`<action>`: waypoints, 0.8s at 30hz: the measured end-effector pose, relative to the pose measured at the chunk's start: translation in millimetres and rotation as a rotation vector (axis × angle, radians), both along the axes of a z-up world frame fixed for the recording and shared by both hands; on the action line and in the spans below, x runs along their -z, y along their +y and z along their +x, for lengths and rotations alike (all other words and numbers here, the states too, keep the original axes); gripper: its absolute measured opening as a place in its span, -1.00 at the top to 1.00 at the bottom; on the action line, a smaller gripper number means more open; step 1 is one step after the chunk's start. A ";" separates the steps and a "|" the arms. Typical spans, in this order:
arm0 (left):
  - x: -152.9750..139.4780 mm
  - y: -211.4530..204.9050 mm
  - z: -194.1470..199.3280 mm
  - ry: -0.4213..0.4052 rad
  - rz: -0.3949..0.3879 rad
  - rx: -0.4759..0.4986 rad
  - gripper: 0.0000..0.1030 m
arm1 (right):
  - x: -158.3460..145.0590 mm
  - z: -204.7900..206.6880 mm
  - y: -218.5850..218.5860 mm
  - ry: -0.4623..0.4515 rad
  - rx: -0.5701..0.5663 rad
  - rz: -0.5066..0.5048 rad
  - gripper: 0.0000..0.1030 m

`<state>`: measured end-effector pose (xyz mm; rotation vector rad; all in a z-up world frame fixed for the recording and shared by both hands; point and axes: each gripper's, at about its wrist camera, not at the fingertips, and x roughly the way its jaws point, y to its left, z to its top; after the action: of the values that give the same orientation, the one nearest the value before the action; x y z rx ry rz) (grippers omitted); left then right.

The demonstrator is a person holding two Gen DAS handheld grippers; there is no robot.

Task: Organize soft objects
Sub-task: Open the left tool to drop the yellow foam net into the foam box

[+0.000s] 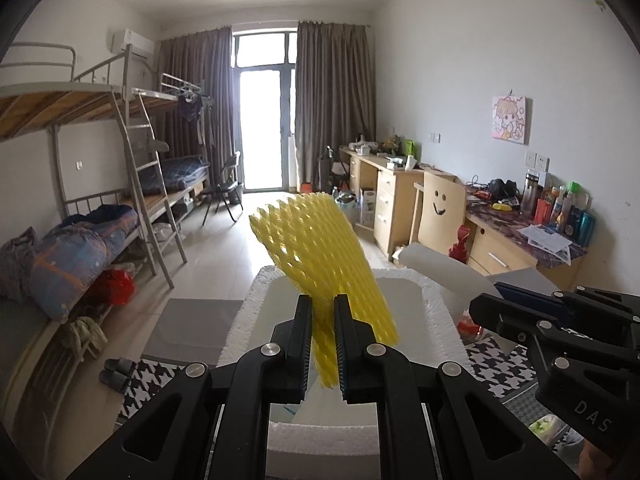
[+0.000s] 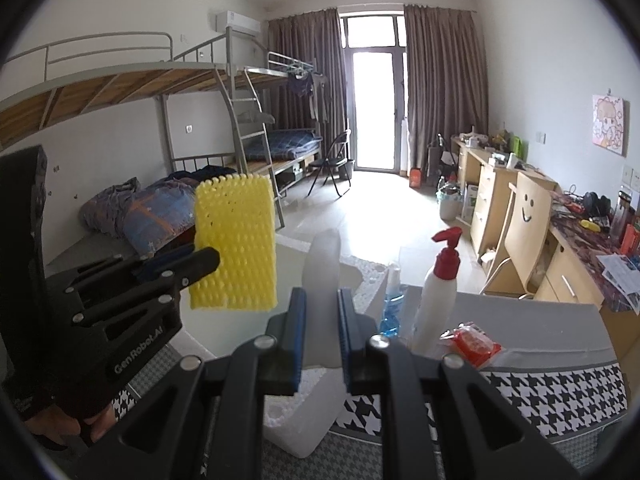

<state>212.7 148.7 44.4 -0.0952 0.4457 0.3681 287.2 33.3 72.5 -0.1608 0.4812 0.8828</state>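
My left gripper (image 1: 322, 312) is shut on a yellow foam net sleeve (image 1: 320, 256) and holds it upright above a white styrofoam box (image 1: 436, 320). The sleeve also shows in the right wrist view (image 2: 236, 244), with the left gripper (image 2: 200, 260) at the left. My right gripper (image 2: 322, 304) is shut on a white foam sheet (image 2: 324, 280) that stands up between its pads, over the box's near corner (image 2: 296, 412). In the left wrist view the right gripper (image 1: 492, 300) comes in from the right, holding the white sheet (image 1: 440, 268).
A white spray bottle with a red head (image 2: 440, 292), a blue bottle (image 2: 390, 312) and a red packet (image 2: 474, 340) stand right of the box on a houndstooth-patterned surface (image 2: 540, 396). Bunk beds (image 1: 100, 200) line the left wall, desks and a chair (image 1: 440, 208) the right.
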 end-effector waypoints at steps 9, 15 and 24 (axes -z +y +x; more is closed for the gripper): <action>13.2 11.3 11.7 0.045 -0.027 0.031 0.76 | 3.6 2.5 6.2 0.014 0.002 -0.017 0.64; 16.2 15.4 8.9 0.058 -0.022 0.021 -0.16 | 1.2 1.8 6.2 0.011 0.003 -0.011 0.64; 6.0 21.7 -7.6 0.004 -0.010 -0.044 -0.78 | 1.4 4.3 9.8 0.014 -0.001 -0.013 0.64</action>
<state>205.1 170.4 38.4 -0.1144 0.4505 0.4090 291.5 43.1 71.1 -0.1671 0.5006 0.8820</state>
